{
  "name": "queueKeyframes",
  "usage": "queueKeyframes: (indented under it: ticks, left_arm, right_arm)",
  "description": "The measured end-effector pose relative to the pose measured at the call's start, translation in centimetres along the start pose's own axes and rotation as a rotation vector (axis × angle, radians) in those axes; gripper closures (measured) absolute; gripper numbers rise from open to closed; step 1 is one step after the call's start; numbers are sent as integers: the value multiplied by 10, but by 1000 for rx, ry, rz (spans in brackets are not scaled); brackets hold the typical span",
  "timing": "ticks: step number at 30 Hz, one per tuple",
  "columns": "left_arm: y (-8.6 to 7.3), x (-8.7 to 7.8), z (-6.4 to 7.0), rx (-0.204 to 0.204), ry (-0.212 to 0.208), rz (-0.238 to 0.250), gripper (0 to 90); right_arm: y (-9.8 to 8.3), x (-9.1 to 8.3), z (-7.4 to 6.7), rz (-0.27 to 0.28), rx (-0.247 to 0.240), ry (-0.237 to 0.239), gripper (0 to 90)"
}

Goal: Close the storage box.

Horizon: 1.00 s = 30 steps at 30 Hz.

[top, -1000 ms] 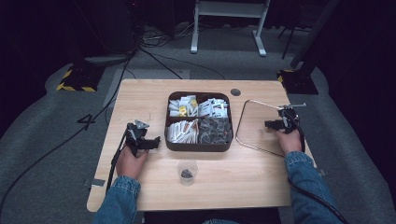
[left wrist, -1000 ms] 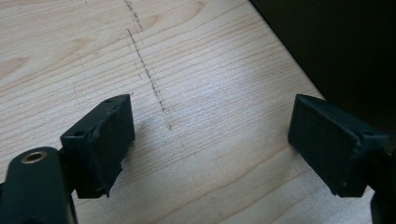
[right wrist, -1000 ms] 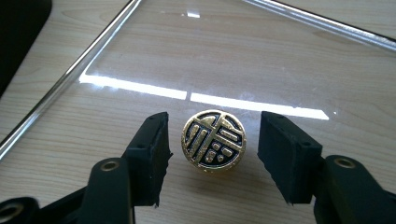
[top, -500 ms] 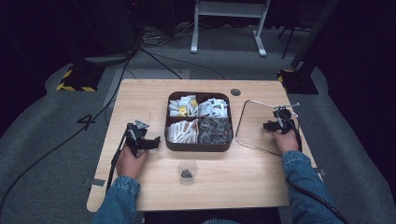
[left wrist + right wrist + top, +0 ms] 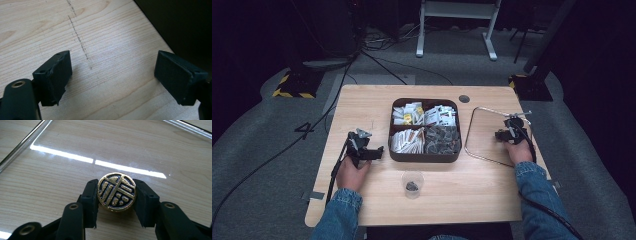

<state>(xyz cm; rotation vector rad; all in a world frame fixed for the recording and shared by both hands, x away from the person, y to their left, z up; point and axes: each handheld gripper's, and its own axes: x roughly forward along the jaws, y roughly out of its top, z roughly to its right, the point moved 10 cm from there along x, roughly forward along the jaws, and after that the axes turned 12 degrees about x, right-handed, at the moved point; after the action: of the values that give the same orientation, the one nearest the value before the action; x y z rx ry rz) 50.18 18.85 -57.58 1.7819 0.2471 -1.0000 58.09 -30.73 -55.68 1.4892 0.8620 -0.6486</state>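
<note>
Right gripper [image 5: 116, 202] clamps round gold-and-black embossed token [image 5: 116, 192] over clear glass tray [image 5: 477, 135], shifted slightly inward versus earlier, probably placing it. Left gripper [image 5: 112, 77] gapes empty, resting unmoved beside dark compartment box [image 5: 424, 156].

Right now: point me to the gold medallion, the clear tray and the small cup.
gold medallion [image 5: 116, 192], right gripper view, centre of its embossed face.
clear tray [image 5: 478, 111], high view, far left corner of its rim.
small cup [image 5: 412, 176], high view, rim nearest the divided box.

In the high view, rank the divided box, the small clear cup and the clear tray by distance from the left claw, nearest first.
From the left claw:
1. Divided box, right beside it.
2. Small clear cup, toward the person, near the table's front.
3. Clear tray, beyond the box, by the right claw.
</note>
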Motion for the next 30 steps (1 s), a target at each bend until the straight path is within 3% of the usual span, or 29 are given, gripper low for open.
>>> queueKeyframes:
  ticks: [12, 20, 30]
  left_arm:
    - [0, 0, 0, 0, 0, 0, 151]
    - [0, 0, 0, 0, 0, 0, 152]
    - [0, 0, 0, 1, -1, 0, 151]
  right_arm:
    - [1, 0, 0, -1, -13, -3, 578]
    - [1, 0, 1, 15, 14, -4, 579]
    - [8, -20, 6, 47, 25, 9, 578]
